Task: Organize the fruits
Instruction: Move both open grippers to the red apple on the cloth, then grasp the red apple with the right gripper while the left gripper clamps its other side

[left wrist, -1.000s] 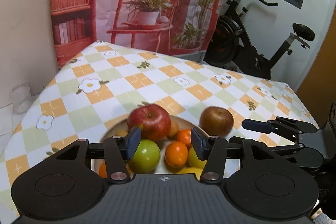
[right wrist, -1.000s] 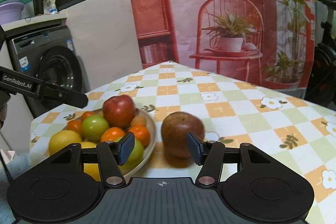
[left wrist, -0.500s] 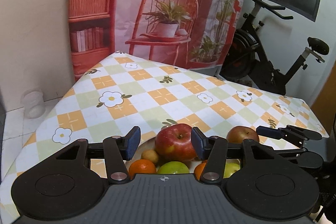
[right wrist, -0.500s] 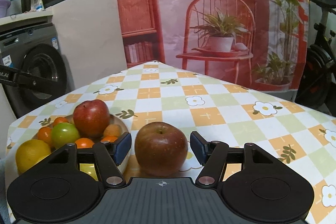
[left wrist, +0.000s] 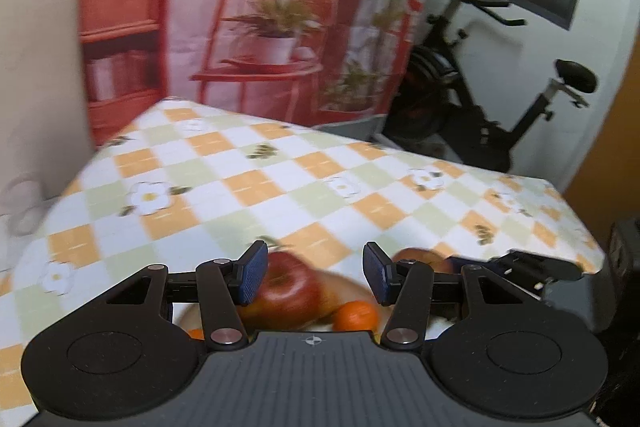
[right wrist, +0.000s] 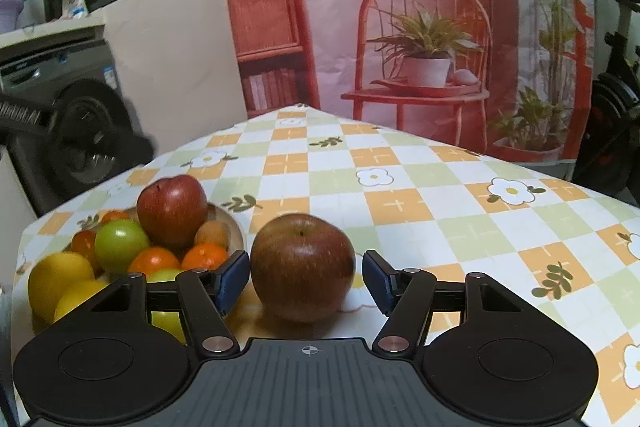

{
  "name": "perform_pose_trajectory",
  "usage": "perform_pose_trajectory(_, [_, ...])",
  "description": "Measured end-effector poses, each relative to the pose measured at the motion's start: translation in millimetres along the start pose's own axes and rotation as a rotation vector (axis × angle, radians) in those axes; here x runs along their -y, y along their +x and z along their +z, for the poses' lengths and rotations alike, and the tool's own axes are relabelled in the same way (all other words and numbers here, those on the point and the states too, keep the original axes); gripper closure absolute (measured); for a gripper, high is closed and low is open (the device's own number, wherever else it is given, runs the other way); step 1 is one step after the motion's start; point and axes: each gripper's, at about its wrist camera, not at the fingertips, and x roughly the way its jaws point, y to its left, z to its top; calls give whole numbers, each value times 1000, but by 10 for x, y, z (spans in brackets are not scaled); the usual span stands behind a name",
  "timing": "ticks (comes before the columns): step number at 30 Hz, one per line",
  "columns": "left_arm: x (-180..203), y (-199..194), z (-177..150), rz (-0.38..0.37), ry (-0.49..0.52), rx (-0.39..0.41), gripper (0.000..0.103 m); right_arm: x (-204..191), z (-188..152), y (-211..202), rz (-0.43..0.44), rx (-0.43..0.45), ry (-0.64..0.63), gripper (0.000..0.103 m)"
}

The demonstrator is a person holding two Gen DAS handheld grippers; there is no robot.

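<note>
A: Step in hand? Looks like picking up the loose apple (right wrist: pixel 303 269) with the right gripper (right wrist: pixel 306 281).

B: Right jaws are apart, apple sits between the pads, a small gap on each side, no contact. Push in a bit so the pads meet the widest part, then squeeze gently; it's round and glossy, could roll.

A: Where's the apple?

B: On the table (right wrist: pixel 400 205), at 3 o'clock just beside the bowl (right wrist: pixel 236 231). Dark red-brown, stem dimple up, upright.

A: Left gripper (left wrist: pixel 314 275)?

B: Open, gripping nothing. It hovers over the bowl, blurry; a red apple (left wrist: pixel 290 287) shows past its left pad, an orange (left wrist: pixel 355 315) at 5 o'clock of that.

A: Bowl contents?

B: Heaped: red apple, green fruit, oranges, yellow ones. Keep clear of the rim.
</note>
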Motion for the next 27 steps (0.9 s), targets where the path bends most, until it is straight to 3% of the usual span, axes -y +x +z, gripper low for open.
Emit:
perform_pose_trajectory(5, [172, 281, -3, -79, 18, -43, 51, 52, -38, -47, 10, -9, -5, 45])
perform_pose_trajectory(7, [221, 393, -34, -114, 9, -69, 59, 76, -56, -53, 14, -14, -6, 45])
perform_pose_trajectory(15, [220, 657, -54, -212, -58, -130, 59, 138, -98, -40, 37, -31, -16, 46])
perform_pose_trajectory(18, [243, 716, -46, -226, -57, -147, 60, 134, -108, -27, 53, -38, -22, 46])
perform_pose_trajectory(21, [256, 782, -48, -233, -58, -170, 68, 133, -112, 8, 58, -50, -29, 47])
perform_pose_trajectory(27, [234, 838, -49, -247, -70, -184, 68, 111, -86, 87, 65, -73, -50, 48])
